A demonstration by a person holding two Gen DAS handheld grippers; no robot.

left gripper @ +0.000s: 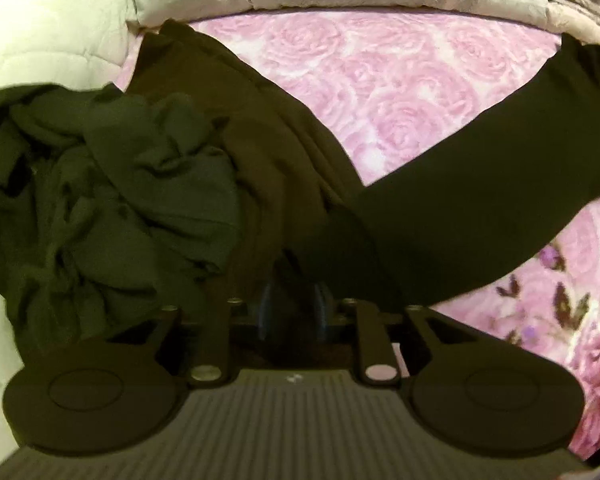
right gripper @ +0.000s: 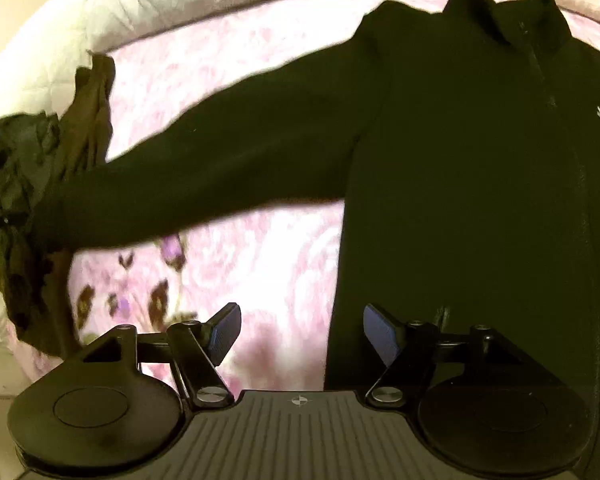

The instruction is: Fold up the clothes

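Left gripper [left gripper: 291, 304] pinches the cuff of the black top's [right gripper: 460, 184] sleeve [left gripper: 480, 216], top spread on the pink sheet [left gripper: 380, 80]. Right gripper [right gripper: 302, 334] hangs open, empty. Risk: thin grip slips (cuff barely in), or sleeve drags onto the pile [left gripper: 112, 184].

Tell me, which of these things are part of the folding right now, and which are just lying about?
In use:
- black jacket
- its sleeve, pinched at the cuff by the left hand-held gripper
- right hand-held gripper, open over the bedspread

Lying about:
- crumpled dark green garment
- brown garment
- pink rose bedspread
- pale quilt
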